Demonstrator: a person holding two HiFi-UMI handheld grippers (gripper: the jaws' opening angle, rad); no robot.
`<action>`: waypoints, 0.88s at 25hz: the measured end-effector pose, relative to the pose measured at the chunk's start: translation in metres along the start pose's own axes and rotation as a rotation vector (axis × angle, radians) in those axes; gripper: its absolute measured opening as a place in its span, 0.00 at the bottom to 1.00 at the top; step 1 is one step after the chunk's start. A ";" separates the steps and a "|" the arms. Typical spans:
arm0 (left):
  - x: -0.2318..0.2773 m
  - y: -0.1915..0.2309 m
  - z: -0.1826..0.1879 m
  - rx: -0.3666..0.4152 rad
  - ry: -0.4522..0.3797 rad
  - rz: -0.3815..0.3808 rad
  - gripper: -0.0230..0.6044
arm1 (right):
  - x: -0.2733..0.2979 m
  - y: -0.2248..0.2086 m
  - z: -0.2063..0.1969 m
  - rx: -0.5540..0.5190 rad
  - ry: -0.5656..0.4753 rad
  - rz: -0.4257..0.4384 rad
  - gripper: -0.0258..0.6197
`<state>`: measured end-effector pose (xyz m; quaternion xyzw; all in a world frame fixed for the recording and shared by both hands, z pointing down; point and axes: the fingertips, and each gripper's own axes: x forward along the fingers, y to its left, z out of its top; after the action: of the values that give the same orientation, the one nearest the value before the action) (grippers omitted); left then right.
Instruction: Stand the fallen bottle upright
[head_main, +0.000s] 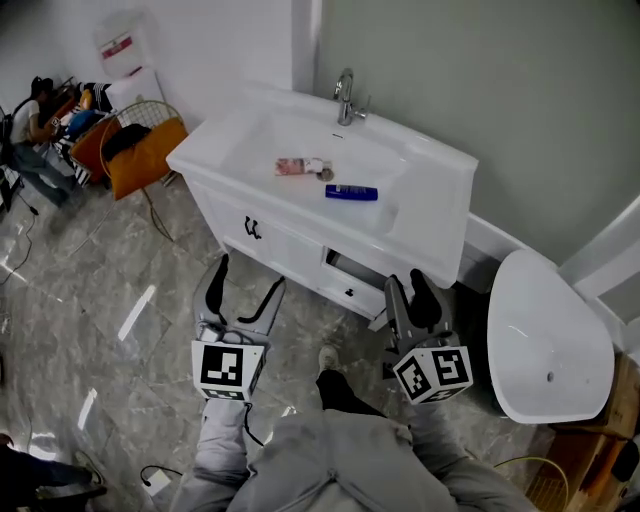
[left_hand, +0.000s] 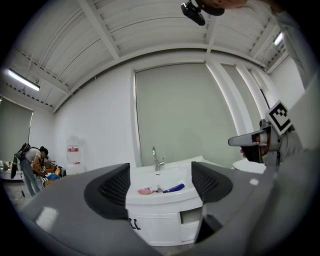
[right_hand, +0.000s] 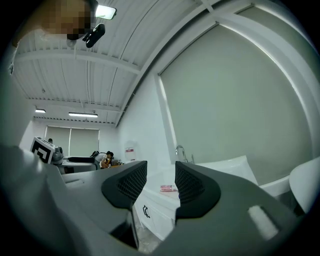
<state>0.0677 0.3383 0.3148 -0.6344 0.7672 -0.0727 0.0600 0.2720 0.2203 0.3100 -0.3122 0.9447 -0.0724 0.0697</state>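
A blue bottle (head_main: 351, 192) lies on its side on the white vanity top (head_main: 435, 225), just right of the basin's middle; in the left gripper view the bottle (left_hand: 174, 188) shows between the jaws, far ahead. Beside it lies a pink tube (head_main: 300, 167) (left_hand: 148, 190). My left gripper (head_main: 247, 275) (left_hand: 161, 187) is held level in front of the cabinet, jaws wide apart and empty. My right gripper (head_main: 406, 280) (right_hand: 161, 182) hangs near the cabinet's right end, its jaws almost together with nothing between them. Both are well short of the bottle.
A chrome faucet (head_main: 345, 100) stands at the back of the basin. A drawer (head_main: 350, 275) in the cabinet is slightly open. A white tub (head_main: 545, 340) sits on the right. An orange-cushioned wire chair (head_main: 145, 150) and a person (head_main: 30, 140) are far left.
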 end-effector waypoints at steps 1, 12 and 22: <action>0.015 0.007 -0.003 0.004 0.010 0.006 0.69 | 0.016 -0.006 -0.003 0.009 0.008 0.005 0.29; 0.186 0.064 0.000 0.069 0.051 0.014 0.69 | 0.185 -0.072 0.000 0.053 0.011 0.051 0.29; 0.304 0.085 -0.062 0.188 0.220 -0.122 0.69 | 0.240 -0.121 -0.019 0.093 0.045 -0.032 0.29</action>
<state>-0.0830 0.0579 0.3602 -0.6597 0.7191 -0.2166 0.0302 0.1474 -0.0181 0.3295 -0.3218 0.9366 -0.1241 0.0616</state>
